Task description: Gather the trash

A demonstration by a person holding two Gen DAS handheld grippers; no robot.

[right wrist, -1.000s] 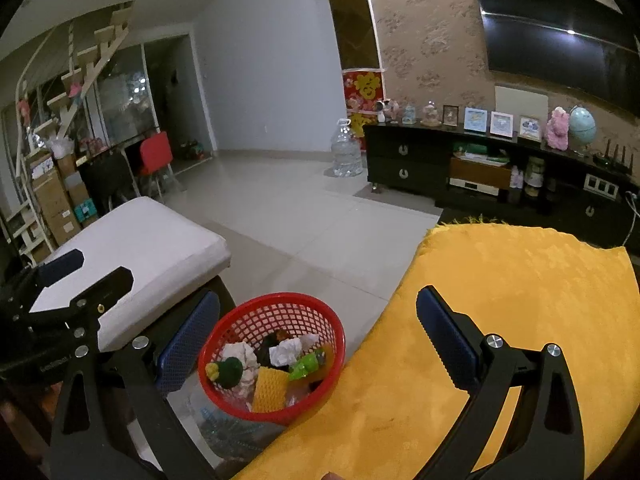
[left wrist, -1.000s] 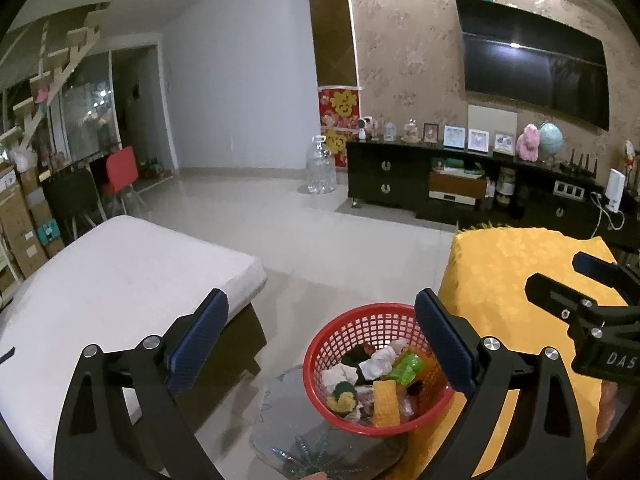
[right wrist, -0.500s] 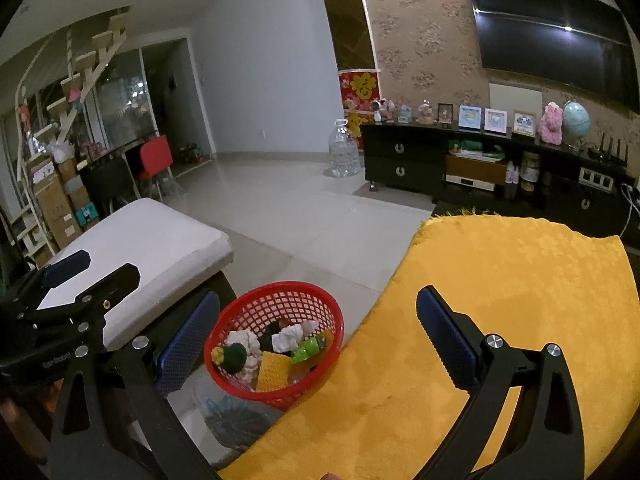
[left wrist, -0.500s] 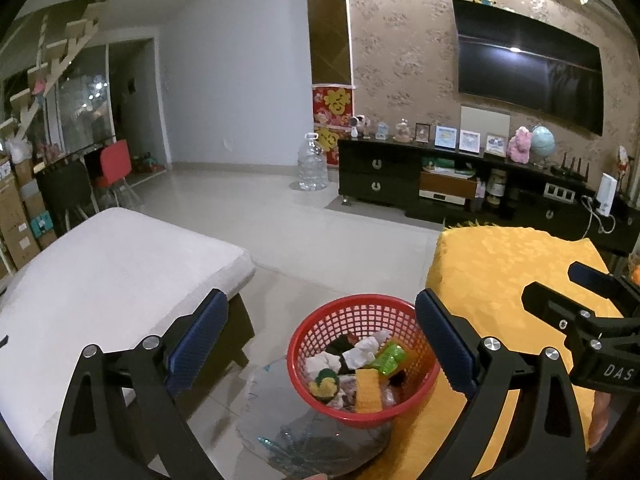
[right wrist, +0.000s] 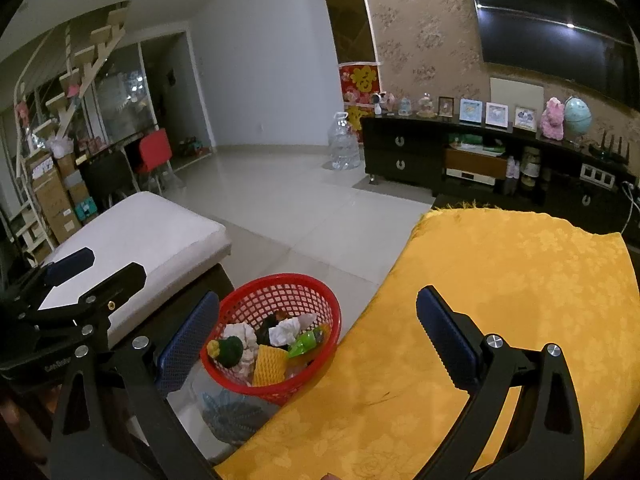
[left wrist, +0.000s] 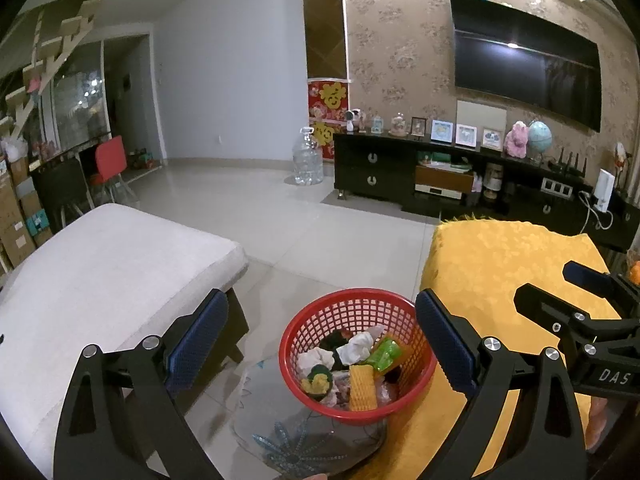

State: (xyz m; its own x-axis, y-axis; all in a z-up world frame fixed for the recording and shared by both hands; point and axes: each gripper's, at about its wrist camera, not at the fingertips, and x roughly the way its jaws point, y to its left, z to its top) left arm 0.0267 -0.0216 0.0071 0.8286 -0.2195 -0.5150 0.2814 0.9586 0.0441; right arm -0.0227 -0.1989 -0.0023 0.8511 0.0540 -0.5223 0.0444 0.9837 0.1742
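Observation:
A red mesh basket [left wrist: 404, 308] stands on a round stool beside the yellow-covered table [left wrist: 500, 256]. It holds crumpled white paper [left wrist: 356, 346], a green wrapper [left wrist: 384, 354], a yellow foam net [left wrist: 362, 388] and a green-yellow piece. My left gripper [left wrist: 320, 344] is open and empty above the basket. My right gripper [right wrist: 316, 336] is open and empty, over the yellow table edge [right wrist: 500, 280] with the basket [right wrist: 280, 284] at its left. Each gripper shows in the other's view.
A white cushioned bench [left wrist: 100, 264] stands left of the basket. A patterned round stool [left wrist: 296, 440] is under the basket. A dark TV cabinet [left wrist: 440, 172], a water jug [left wrist: 307, 158] and tiled floor [left wrist: 288, 224] lie beyond.
Both grippers have pulled back and risen slightly; the basket sits a little lower and farther in both views. Jaws stay open.

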